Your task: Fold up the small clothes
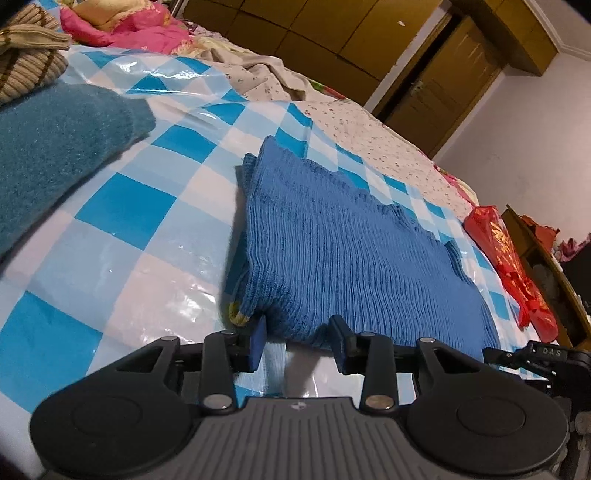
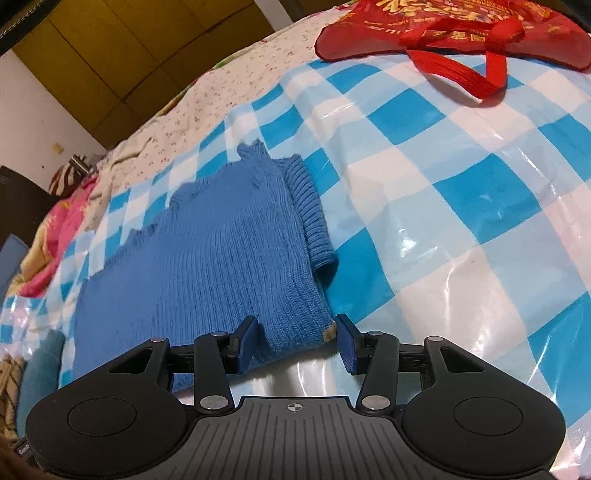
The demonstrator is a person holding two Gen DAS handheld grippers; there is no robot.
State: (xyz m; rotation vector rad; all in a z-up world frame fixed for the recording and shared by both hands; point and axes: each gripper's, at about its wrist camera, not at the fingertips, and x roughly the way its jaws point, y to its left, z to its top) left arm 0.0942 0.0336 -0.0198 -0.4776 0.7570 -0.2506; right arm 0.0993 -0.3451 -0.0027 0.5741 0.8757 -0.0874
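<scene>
A small blue knitted garment [image 1: 332, 251] lies folded flat on a blue-and-white checked plastic sheet [image 1: 122, 236]. My left gripper [image 1: 300, 341] is open, its fingers either side of the garment's near left corner, low on the sheet. The garment also shows in the right wrist view [image 2: 221, 258], with a ribbed part folded along its right side. My right gripper [image 2: 297, 339] is open around the garment's near right corner, where a yellow tag [image 2: 330, 329] shows. The right gripper's body is visible at the left wrist view's right edge [image 1: 546, 354].
A teal folded knit [image 1: 55, 155] and a striped beige knit [image 1: 26, 62] lie at the far left. A red bag [image 2: 443, 33] lies on the sheet's right side. Pink bedding [image 1: 125, 26] and floral bedding [image 1: 351, 122] lie beyond. Wardrobes and a door stand behind.
</scene>
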